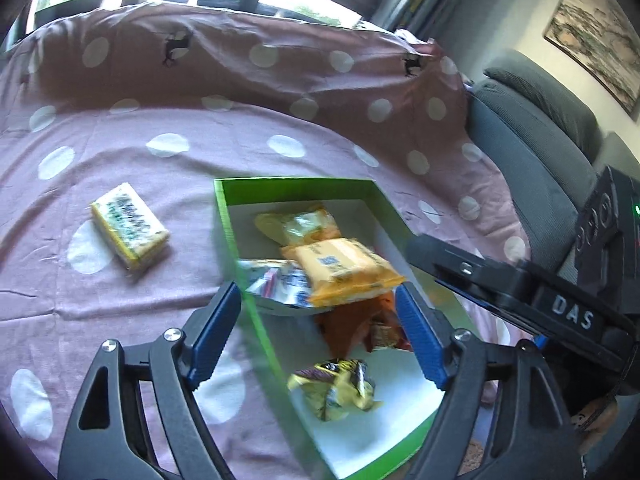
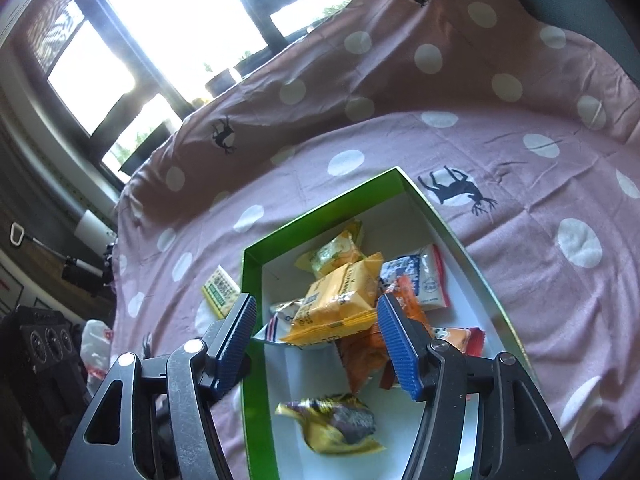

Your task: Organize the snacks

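A green box (image 1: 296, 186) with a white inside lies on a pink dotted cloth and holds several snack packets. A yellow-orange packet (image 1: 344, 268) rests on top of the pile, with a crumpled yellow wrapper (image 1: 340, 388) nearer me. My left gripper (image 1: 318, 300) is open above the box's left wall and grips nothing. A yellow-green pack (image 1: 130, 230) lies alone on the cloth to the left. In the right wrist view, my right gripper (image 2: 318, 304) is open over the box (image 2: 320, 208). The yellow-orange packet (image 2: 340, 296) shows between its fingers, and the pads do not press it.
The pink cloth (image 2: 520, 240) drapes over a raised back behind the box. A grey armchair (image 1: 532, 132) stands at the right. The other tool's black housing (image 1: 520, 292) reaches in over the box's right rim. Windows are behind, and dark equipment (image 2: 44, 344) stands at far left.
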Available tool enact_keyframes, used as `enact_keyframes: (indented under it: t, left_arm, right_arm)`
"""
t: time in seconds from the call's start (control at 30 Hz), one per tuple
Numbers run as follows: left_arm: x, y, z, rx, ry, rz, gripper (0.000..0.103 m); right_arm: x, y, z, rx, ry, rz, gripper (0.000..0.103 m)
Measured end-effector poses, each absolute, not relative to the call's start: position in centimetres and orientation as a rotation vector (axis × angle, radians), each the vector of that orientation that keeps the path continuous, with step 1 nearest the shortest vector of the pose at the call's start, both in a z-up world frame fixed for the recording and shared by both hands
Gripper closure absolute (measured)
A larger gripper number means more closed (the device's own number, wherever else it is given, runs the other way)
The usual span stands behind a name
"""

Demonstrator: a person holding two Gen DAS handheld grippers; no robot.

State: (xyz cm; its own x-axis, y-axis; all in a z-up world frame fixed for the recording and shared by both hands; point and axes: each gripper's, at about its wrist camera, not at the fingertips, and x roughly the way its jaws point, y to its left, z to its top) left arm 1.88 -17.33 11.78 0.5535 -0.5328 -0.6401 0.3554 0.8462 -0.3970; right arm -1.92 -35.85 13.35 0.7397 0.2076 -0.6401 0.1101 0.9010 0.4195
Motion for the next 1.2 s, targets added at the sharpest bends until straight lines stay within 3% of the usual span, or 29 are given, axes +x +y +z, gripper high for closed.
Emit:
enact_keyframes:
  t: [0.27,0.5,0.73,1.03,1.1,1.17,1.2]
  left_arm:
    - [5.7,-9.0,11.3,-0.339,0.840,-0.319,0.022]
    - [9.4,-3.5,8.4,-0.485,0.899,-0.186,0.022]
    - [12.7,-3.4,4.7,-0.512,0.981,-0.183,0.028]
    - [14.2,-4.0,3.2,-0.488,0.981,-0.172,0.048]
    - [14.3,-4.0,2.9,-0.496,0.989,-0.187,0.065]
    - [14.4,-4.1,2.7,-0.519,0.991,-0.220,0.072]
    - [14.3,-4.1,2.6,-0.520,0.994,-0.217,0.070]
  right_arm:
    - [2.0,-30.7,14.0,0.415,0.823,0.214,0.028]
    - [11.1,-22.0,13.0,0.294,0.991,0.349,0.028]
    - [19.5,-15.8,8.1,0.179,1.166,0.362,0.032]
    - [21.7,-15.0,3.0,0.128,1.309,0.306,0.034]
    - [21.4,-14.9,2.8,0.109,1.297,0.320,0.035]
    - [21.1,-14.7,2.9,0.098,1.290,0.324,0.041]
    - [21.1,-14.7,2.9,0.099,1.293,0.330,0.045]
